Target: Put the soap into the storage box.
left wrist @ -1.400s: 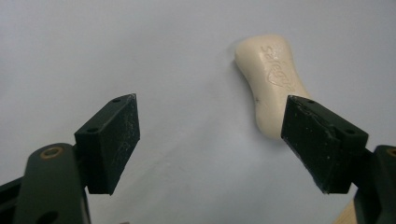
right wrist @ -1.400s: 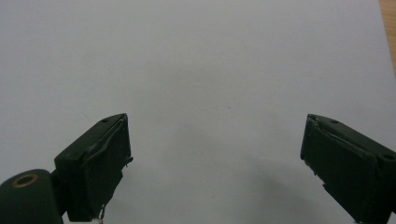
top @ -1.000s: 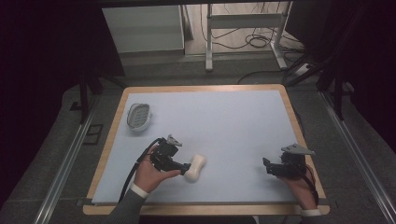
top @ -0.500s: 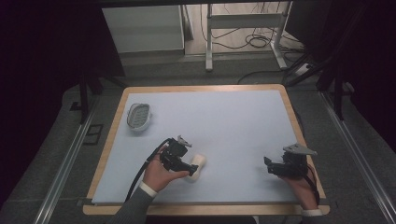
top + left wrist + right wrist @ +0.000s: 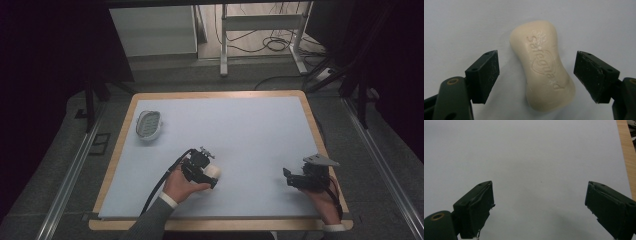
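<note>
Soap bar [image 5: 543, 71], cream, waisted shape, stamped lettering on its top face, lies flat on the pale blue tabletop [image 5: 240, 130] toward the near-left part, and in the high view it peeks out at the front of my left tool [image 5: 204, 172]. In the left gripper view the bar sits between my two black jaws, which stand wide apart, one on each side of it with a clear gap of tabletop on both sides, so no contact, nothing gripped. The bar lies lengthwise along the tool's line of sight, slightly slanted, wider near end toward the camera. My left hand [image 5: 181, 186] wraps the tool body, cable trailing back toward the near edge, grey sleeve [image 5: 150, 222] coming in from the bottom. My right tool [image 5: 295, 180] is well apart from the soap, over near the right edge of the tabletop, grey three-cornered plate on top, held in my right hand [image 5: 322, 200]. In the right gripper view its jaws are also spread wide, with bare tabletop between them and a strip of wooden rim [image 5: 627, 155] at the upper right. A white soap dish [image 5: 149, 124] with a ribbed grey inside sits at the far left of the tabletop, well apart from both tools.
</note>
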A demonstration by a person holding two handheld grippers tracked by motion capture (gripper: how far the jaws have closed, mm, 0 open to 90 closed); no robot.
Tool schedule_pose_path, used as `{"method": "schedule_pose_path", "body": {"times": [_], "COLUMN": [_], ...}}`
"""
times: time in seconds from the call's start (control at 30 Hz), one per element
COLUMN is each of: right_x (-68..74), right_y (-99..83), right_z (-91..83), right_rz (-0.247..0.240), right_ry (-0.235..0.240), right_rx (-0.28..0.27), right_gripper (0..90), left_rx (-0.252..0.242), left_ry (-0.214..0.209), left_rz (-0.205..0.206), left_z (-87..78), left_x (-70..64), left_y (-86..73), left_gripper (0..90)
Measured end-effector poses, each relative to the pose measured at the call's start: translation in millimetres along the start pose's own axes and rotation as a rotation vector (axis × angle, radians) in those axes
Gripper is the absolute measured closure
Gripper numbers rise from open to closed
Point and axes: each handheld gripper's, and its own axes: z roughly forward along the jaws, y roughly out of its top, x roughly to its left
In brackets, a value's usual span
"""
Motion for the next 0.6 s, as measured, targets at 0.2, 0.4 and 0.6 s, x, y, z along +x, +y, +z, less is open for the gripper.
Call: {"method": "schedule_pose_path", "body": {"times": [0.2,0.4,0.6], "right_x": [0.8,-0.1,-2.2], "right_y": [0.2,-0.4,-1.0], "right_z": [-0.2,-0.1,0.0], "right_rz": [-0.001,-0.003,0.002], "right_ry": [0.002,0.003,-0.001], "right_rx": [0.002,-0.001,0.003], "right_gripper": [8.4,8.4,8.4], "left_rx": [0.032,0.042,0.043], "left_ry": [0.014,0.012,0.022], "left_rz": [-0.012,-0.019,-0.023], "left_z": [8.8,15.2,17.7], "left_x": [-4.5,-7.0,-6.9], "left_y": [4.1,4.3,3.6], "left_gripper": [23.3,27.8,32.0]}}
